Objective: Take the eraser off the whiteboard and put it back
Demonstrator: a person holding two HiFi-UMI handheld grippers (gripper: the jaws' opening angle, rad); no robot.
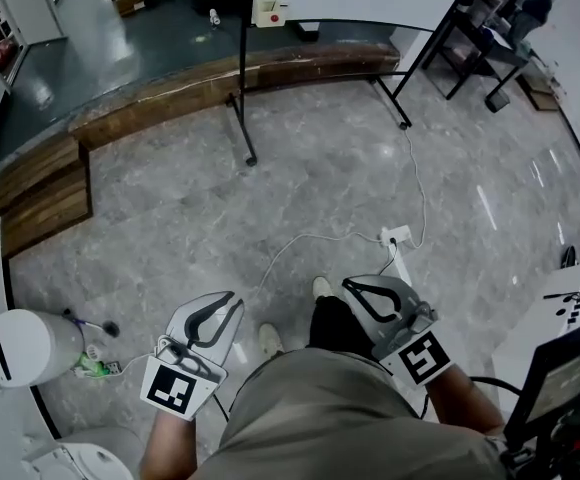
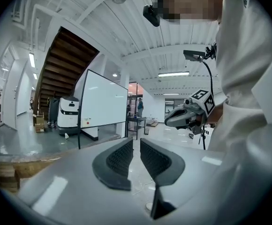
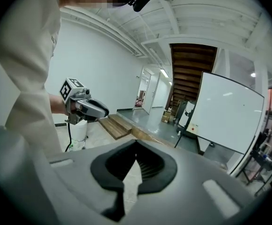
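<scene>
Two grippers are held close to the person's body, well apart from the whiteboard [image 2: 105, 102], which stands at the far side of the grey floor [image 1: 170, 208], beyond a wooden step [image 1: 40, 193]. The left gripper [image 2: 136, 149] is seen with its jaws a narrow gap apart and nothing between them. The right gripper [image 3: 136, 149] is seen with its jaw tips brought together on nothing. A small pale block with a red spot, taken to be the eraser [image 3: 192, 127], is stuck on the board's lower left corner. A white cable [image 1: 300, 238] is laid across the floor near the person's feet.
</scene>
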